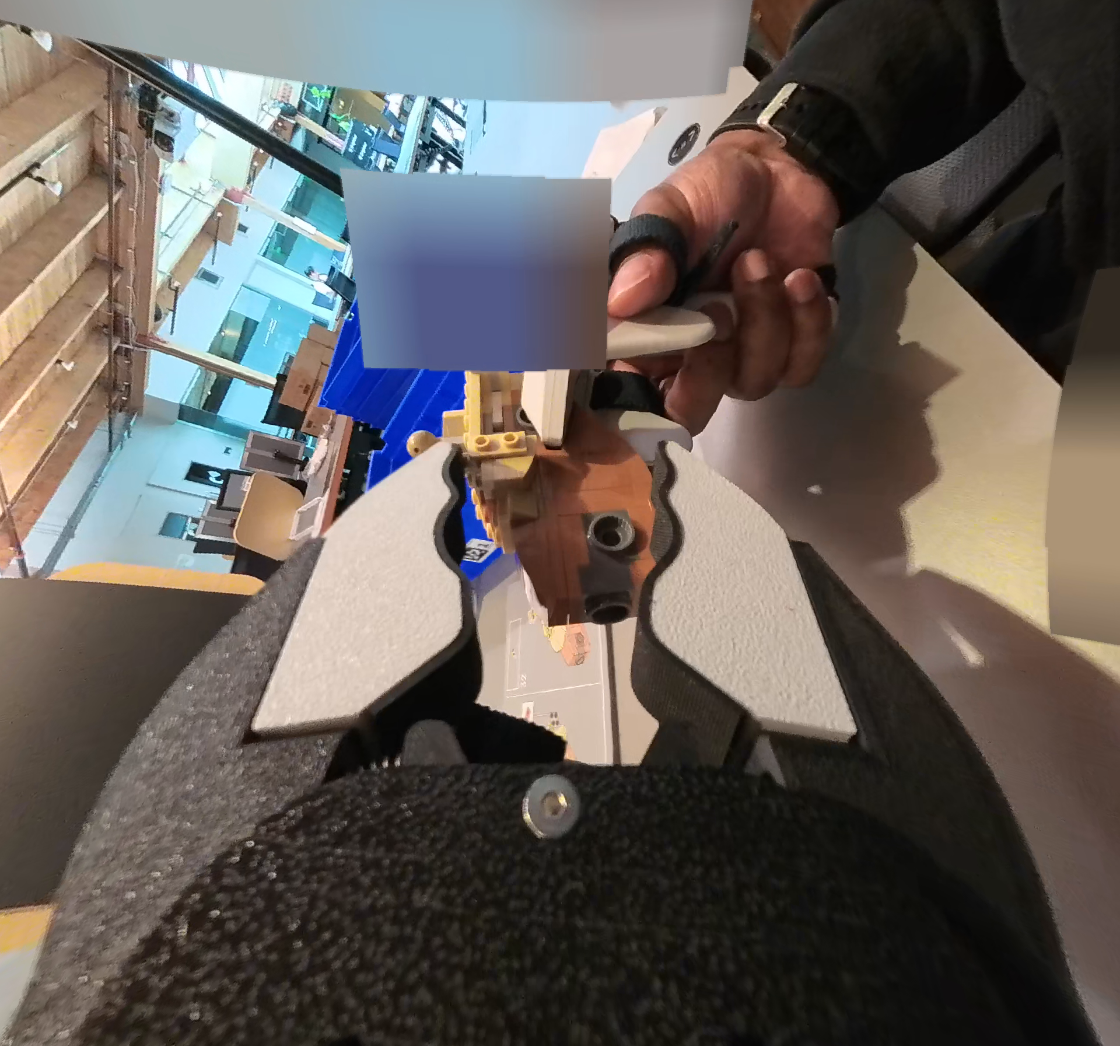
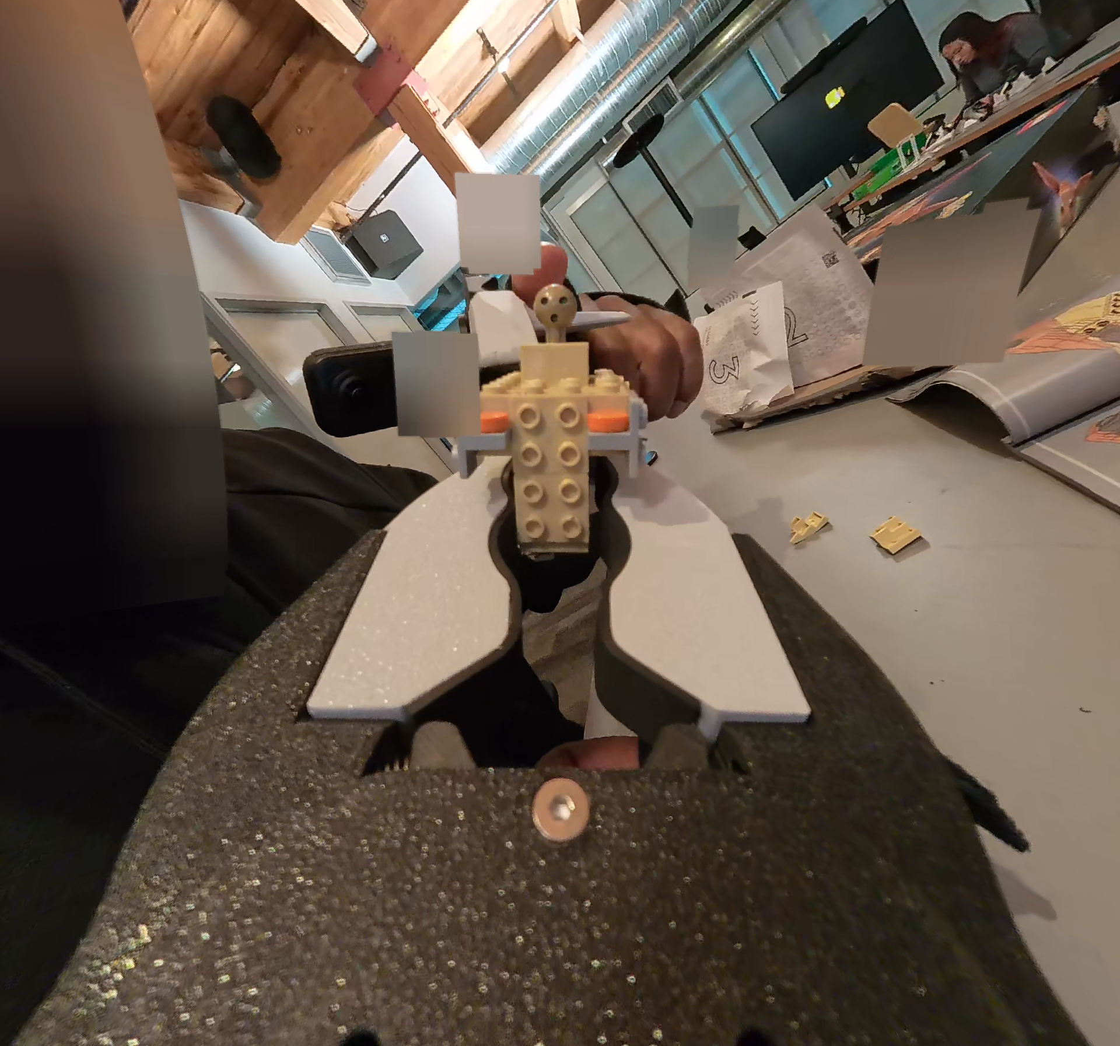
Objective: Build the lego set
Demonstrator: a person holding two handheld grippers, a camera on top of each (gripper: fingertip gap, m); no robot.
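Note:
A partly built lego model, brown and tan with a dark grey pin block [image 1: 606, 556], is held in the air between both grippers. My left gripper [image 1: 557, 459] is shut on its brown body. In the right wrist view the model shows as a tan studded brick [image 2: 551, 471] with orange studs and a tan ball knob [image 2: 556, 305] on top. My right gripper [image 2: 560, 477] is shut on that tan end. The right gripper's white fingers [image 1: 548, 411] and the hand holding it show in the left wrist view.
Two loose tan pieces [image 2: 809, 528] [image 2: 897, 537] lie on the grey table [image 2: 848, 683]. An open instruction booklet [image 2: 1042, 411] and paper bags [image 2: 745, 350] lie farther back. A blue bin [image 1: 412, 411] stands behind the model. The person's dark sleeve [image 1: 939, 77] is at upper right. Both grippers' tips are close together, under 4 cm apart.

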